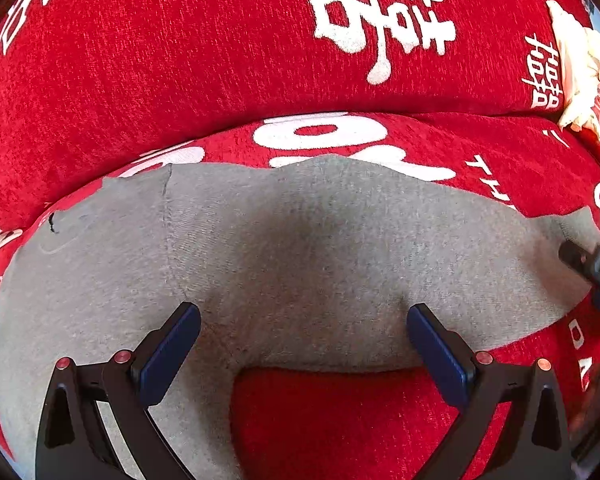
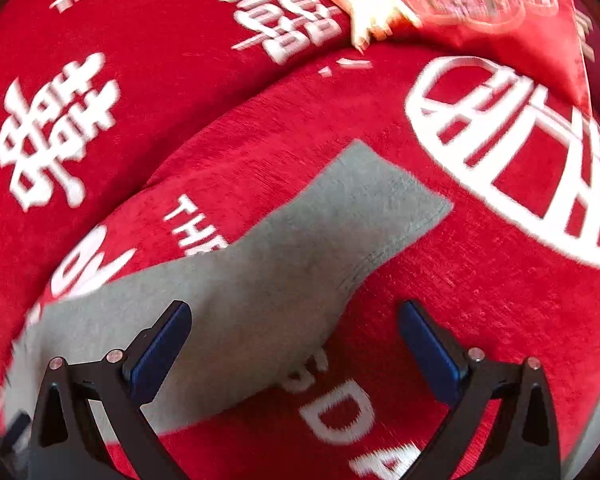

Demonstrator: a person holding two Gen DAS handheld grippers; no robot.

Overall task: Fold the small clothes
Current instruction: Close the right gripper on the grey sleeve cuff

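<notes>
A: Item: grey garment [image 1: 300,248], small, knit. Location?

B: Lying flat on the red sofa seat [image 1: 500,160], centre of the left view; one sleeve-like end [image 2: 380,196] runs to centre right of the right view.

A: Left tongs [image 1: 304,344]?

B: Spread wide, empty, low over the near hem at lower centre.

A: Right tongs [image 2: 296,340]?

B: Also spread, gripping nothing, angled down beside that end; the view is blurred.

A: Handling note?

B: Probably pinch a single edge cleanly, lift low, and carry it across square so edges align.

Matt grey knit garment [image 1: 300,248] on nubby red cover [image 1: 180,60].
</notes>
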